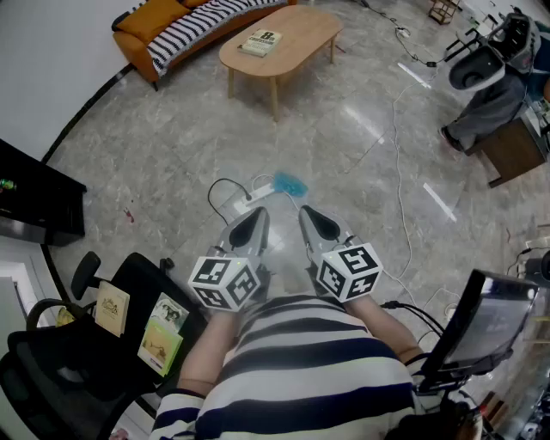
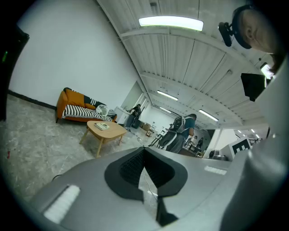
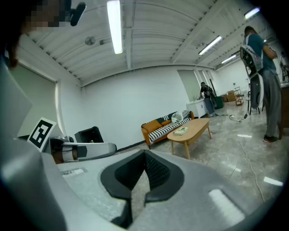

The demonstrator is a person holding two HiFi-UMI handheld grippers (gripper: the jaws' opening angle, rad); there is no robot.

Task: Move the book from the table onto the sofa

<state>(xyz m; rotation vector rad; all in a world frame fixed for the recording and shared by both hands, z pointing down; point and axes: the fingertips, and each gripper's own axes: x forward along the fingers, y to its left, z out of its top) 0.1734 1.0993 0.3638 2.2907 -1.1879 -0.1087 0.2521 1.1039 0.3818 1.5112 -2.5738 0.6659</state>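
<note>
From the head view, the book [image 1: 260,42] lies on the wooden table [image 1: 296,34], near its left end, by the edge next to the orange sofa [image 1: 159,24]. The left gripper [image 1: 253,225] and right gripper [image 1: 316,222] are side by side, well apart from the table.

In the left gripper view, the jaws are clenched together on nothing.

In the right gripper view, the jaws are clenched too, and empty. The book [image 3: 180,131] is on the table.

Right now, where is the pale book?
In the head view, the pale book lies on the oval wooden table's left end, near the orange sofa.
</note>
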